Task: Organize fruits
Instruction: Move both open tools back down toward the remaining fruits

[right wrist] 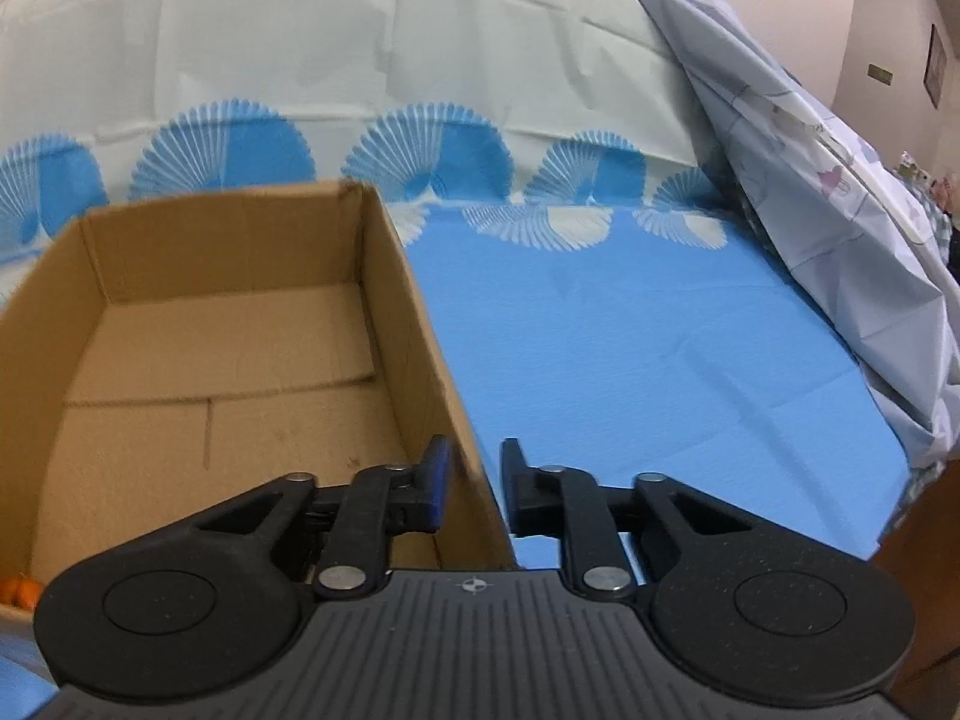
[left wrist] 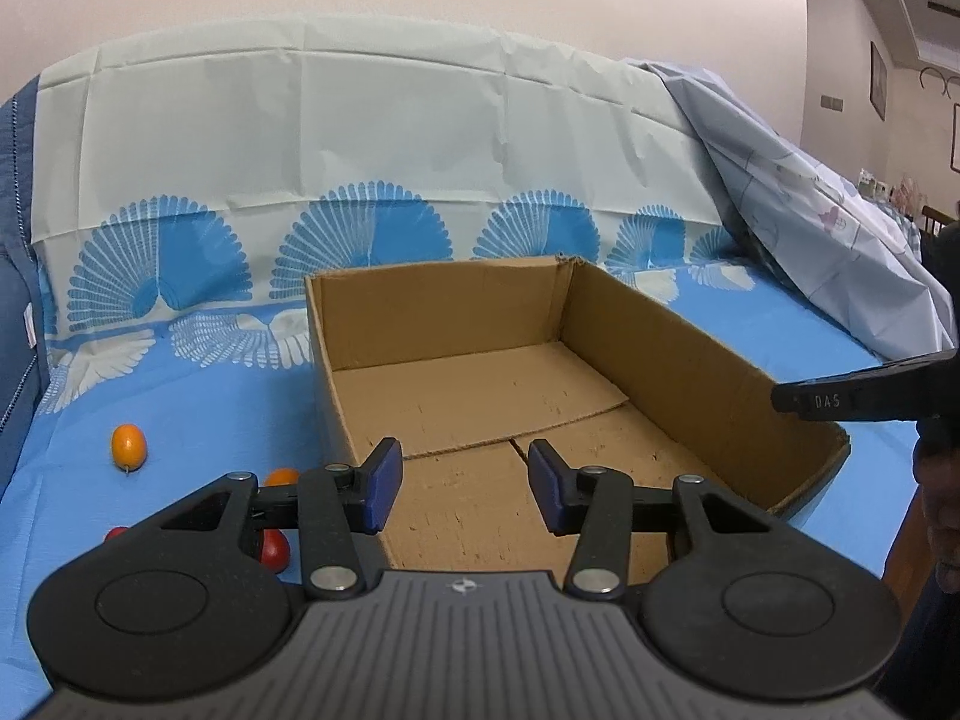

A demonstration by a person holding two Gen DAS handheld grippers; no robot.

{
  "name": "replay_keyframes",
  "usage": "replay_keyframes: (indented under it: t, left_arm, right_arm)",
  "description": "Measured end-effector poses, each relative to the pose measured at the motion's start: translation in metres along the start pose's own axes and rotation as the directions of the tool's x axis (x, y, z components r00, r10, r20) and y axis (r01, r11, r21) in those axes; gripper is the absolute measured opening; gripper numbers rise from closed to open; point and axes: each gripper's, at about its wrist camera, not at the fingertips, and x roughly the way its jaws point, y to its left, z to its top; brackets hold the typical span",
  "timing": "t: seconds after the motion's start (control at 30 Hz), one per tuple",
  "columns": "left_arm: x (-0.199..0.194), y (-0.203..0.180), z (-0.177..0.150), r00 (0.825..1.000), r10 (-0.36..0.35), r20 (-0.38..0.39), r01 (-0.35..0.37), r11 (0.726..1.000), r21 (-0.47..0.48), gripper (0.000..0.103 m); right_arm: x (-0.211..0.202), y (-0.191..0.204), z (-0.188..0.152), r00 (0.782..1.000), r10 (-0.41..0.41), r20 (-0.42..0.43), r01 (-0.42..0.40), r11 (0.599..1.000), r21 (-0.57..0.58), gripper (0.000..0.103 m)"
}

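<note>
Both claws gape empty: left claw (left wrist: pixel 462 489) should swing lower-left to the orange (left wrist: pixel 128 447); right claw (right wrist: pixel 474 489) straddles the box (right wrist: pixel 420 324) wall.

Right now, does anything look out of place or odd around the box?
Yes. The cardboard box holds no fruit, while the fruits lie loose on the blue cloth to its left: an orange one by itself and a few orange and red ones half hidden behind the left gripper. The box's bottom flaps overlap unevenly.
</note>
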Motion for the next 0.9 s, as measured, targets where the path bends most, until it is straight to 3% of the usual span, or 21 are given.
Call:
replay_keyframes:
  t: [0.07,0.1,0.17,0.3,0.43,0.53,0.67,0.73,0.8,0.83,0.9]
  left_arm:
    - [-0.003,0.0,0.001,1.0,0.005,0.015,-0.005,1.0,-0.002,0.061]
    - [-0.005,-0.001,0.001,1.0,0.01,0.028,-0.01,1.0,-0.003,0.069]
    - [-0.01,-0.003,0.001,0.998,0.016,0.054,-0.016,1.0,0.002,0.074]
    - [-0.027,-0.01,-0.001,0.988,0.017,0.157,-0.023,0.999,0.038,0.075]
    - [-0.046,-0.013,0.0,0.978,-0.023,0.206,0.01,0.998,0.062,0.08]
    - [-0.057,-0.014,-0.002,0.982,-0.067,0.179,0.053,0.995,0.079,0.08]
    - [-0.065,-0.009,-0.001,0.983,-0.125,0.134,0.116,0.99,0.076,0.08]
    - [-0.069,0.0,0.004,0.978,-0.166,0.126,0.158,0.985,0.068,0.072]
    - [-0.077,0.01,0.012,0.97,-0.209,0.126,0.202,0.977,0.072,0.034]
    - [-0.082,0.016,0.016,0.964,-0.229,0.132,0.219,0.972,0.087,0.028]
    - [-0.094,0.029,0.023,0.958,-0.249,0.145,0.232,0.964,0.127,0.017]
  right_arm:
    - [-0.008,0.0,0.0,0.999,0.022,0.04,-0.022,1.0,0.007,0.048]
    - [-0.012,0.001,0.001,0.998,0.026,0.058,-0.026,1.0,0.003,0.049]
    - [-0.02,0.005,0.002,0.995,0.039,0.093,-0.039,0.999,-0.007,0.051]
    - [-0.033,0.011,0.004,0.986,0.077,0.149,-0.078,0.997,-0.002,0.054]
    - [-0.05,0.017,0.007,0.972,0.098,0.212,-0.104,0.994,0.018,0.053]
    - [-0.066,0.024,0.006,0.956,0.109,0.274,-0.118,0.993,0.016,0.041]
    - [-0.082,0.034,0.002,0.936,0.155,0.318,-0.166,0.986,0.008,0.036]
    - [-0.088,0.04,0.0,0.93,0.178,0.321,-0.19,0.982,0.006,0.036]
    - [-0.094,0.046,-0.002,0.925,0.205,0.321,-0.218,0.976,0.005,0.036]
    - [-0.097,0.049,-0.003,0.921,0.22,0.321,-0.232,0.973,0.0,0.035]
    - [-0.103,0.058,-0.004,0.91,0.262,0.321,-0.271,0.963,-0.018,0.022]
